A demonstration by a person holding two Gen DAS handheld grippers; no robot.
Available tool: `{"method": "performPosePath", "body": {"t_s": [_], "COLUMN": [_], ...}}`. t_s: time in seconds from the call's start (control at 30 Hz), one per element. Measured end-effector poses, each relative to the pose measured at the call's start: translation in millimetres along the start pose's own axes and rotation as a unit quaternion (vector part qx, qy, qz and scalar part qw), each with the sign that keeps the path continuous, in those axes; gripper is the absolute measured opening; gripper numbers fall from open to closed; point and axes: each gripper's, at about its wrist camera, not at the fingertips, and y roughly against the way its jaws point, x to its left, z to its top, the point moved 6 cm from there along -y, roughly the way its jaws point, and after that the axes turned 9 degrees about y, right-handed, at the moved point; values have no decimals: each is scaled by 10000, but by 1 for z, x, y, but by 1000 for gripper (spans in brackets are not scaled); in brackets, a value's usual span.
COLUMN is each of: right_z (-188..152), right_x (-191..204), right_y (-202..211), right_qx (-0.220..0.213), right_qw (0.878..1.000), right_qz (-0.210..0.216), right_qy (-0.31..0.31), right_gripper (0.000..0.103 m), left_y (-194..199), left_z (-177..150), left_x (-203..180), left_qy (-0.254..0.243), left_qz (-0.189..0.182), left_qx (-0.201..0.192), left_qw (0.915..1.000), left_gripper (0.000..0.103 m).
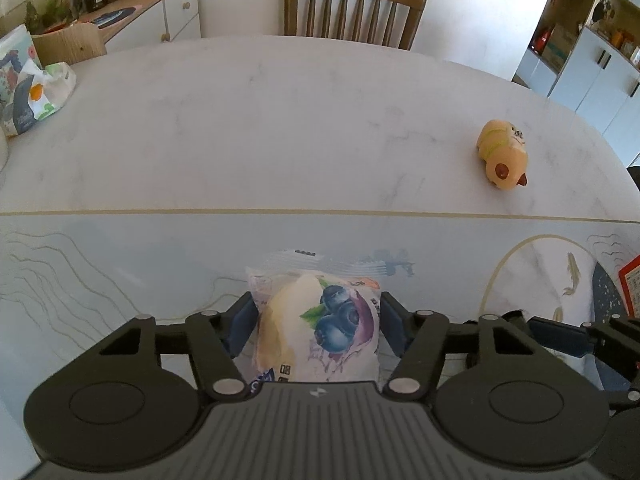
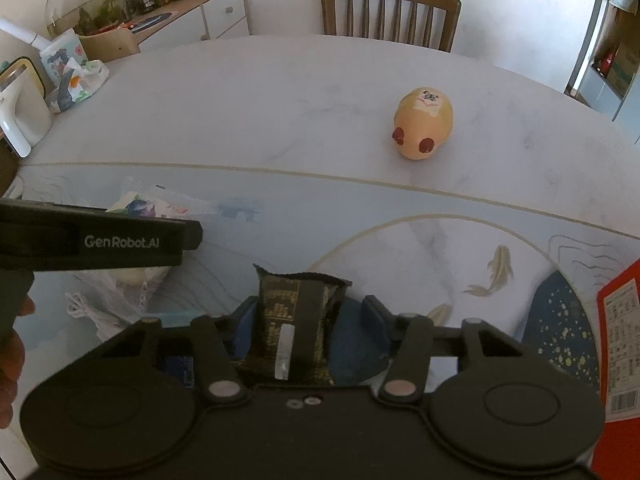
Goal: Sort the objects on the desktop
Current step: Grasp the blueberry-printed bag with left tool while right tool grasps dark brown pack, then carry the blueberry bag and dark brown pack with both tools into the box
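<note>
A clear packet of blueberry bread (image 1: pixel 320 328) lies on the pale blue desk mat (image 1: pixel 120 260). My left gripper (image 1: pixel 316 304) is shut on it, with a blue pad against each side. In the right wrist view a dark, torn-topped snack packet (image 2: pixel 296 312) stands between the fingers of my right gripper (image 2: pixel 310 308). The left pad touches it and a gap shows at the right pad, so the gripper is open. The left gripper's black body (image 2: pixel 120 242) crosses the left of that view, over the bread packet (image 2: pixel 136 204).
A yellow squishy animal toy (image 1: pixel 502 154) (image 2: pixel 424 124) lies on the marble table beyond the mat. A red box (image 2: pixel 616 344) sits at the right edge. Tissue packs (image 1: pixel 44 88) are at the far left, a wooden chair (image 1: pixel 352 8) behind the table, and a hand (image 2: pixel 12 360) at left.
</note>
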Motion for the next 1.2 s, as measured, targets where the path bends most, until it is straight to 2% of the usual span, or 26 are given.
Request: {"method": "performPosePath", "body": {"t_s": [0.07,0.27,0.7,1.2], "right_z": [1,1,-3,-16], "right_x": [-1,-6,-24,-44], "right_y": [0,4,34,73], "right_qx": [6,-17,-210,-440], "right_qw": [10000,10000,9996,9981], "right_qz": [-3,-6,-78,-90], "right_qy": [-10,-53,-176,-411], "right_gripper": [43,35,34,34], "left_y": [0,5,32,75], "left_z": [0,0,-5,-23], "left_x": [0,-2,-13,-45], "left_qy": [9,28,11,-205], "left_qz": [5,-123,-287,-616], "left_qx": [-3,-2,-26,-73], "left_qw": [10000,9999,9996,9979], "left_gripper": [61,56,56,56]}}
